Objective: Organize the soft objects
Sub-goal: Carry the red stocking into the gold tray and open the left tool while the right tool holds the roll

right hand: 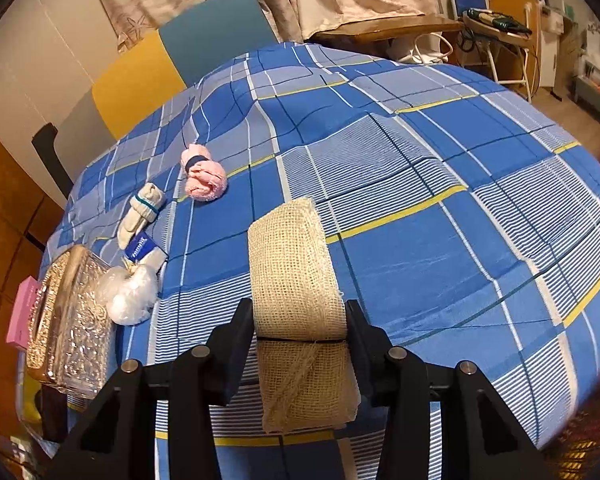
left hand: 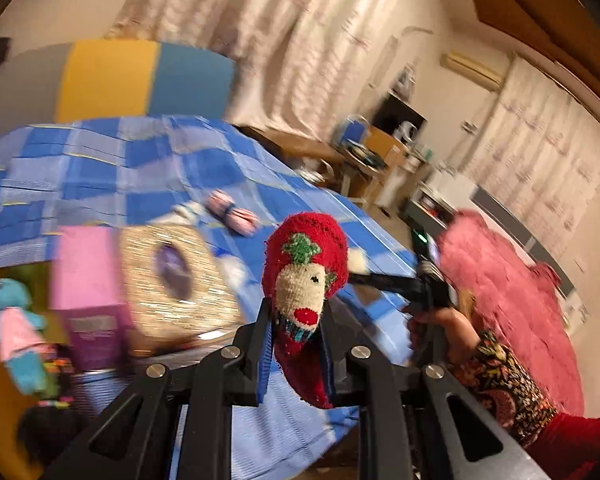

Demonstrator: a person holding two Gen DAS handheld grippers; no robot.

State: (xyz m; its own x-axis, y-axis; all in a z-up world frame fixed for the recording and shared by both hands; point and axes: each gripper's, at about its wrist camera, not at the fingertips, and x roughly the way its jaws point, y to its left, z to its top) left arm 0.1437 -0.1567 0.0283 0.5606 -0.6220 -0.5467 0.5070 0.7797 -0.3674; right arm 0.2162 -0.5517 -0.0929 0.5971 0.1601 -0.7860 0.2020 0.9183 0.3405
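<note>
My left gripper point(left hand: 296, 320) is shut on a red knitted sock point(left hand: 306, 264) with a cream face and a green leaf; the sock stands up between the fingers above the blue checked tablecloth point(left hand: 100, 168). The left wrist view is blurred by motion. My right gripper point(right hand: 300, 320) is shut on a roll of beige burlap point(right hand: 294, 264), held over the tablecloth point(right hand: 440, 220). On the cloth lie a rolled pink sock pair point(right hand: 202, 178), a white sock bundle point(right hand: 142, 210) and a white crinkly plastic bundle point(right hand: 130, 292).
A gold tissue box point(right hand: 68, 320) and a pink box point(right hand: 20, 312) stand at the table's left edge. A yellow and teal chair point(right hand: 172, 60) is behind the table. A pink fluffy cloth point(left hand: 500, 280) hangs by a person's patterned sleeve point(left hand: 500, 380). A blue and pink soft toy point(left hand: 12, 320) lies far left.
</note>
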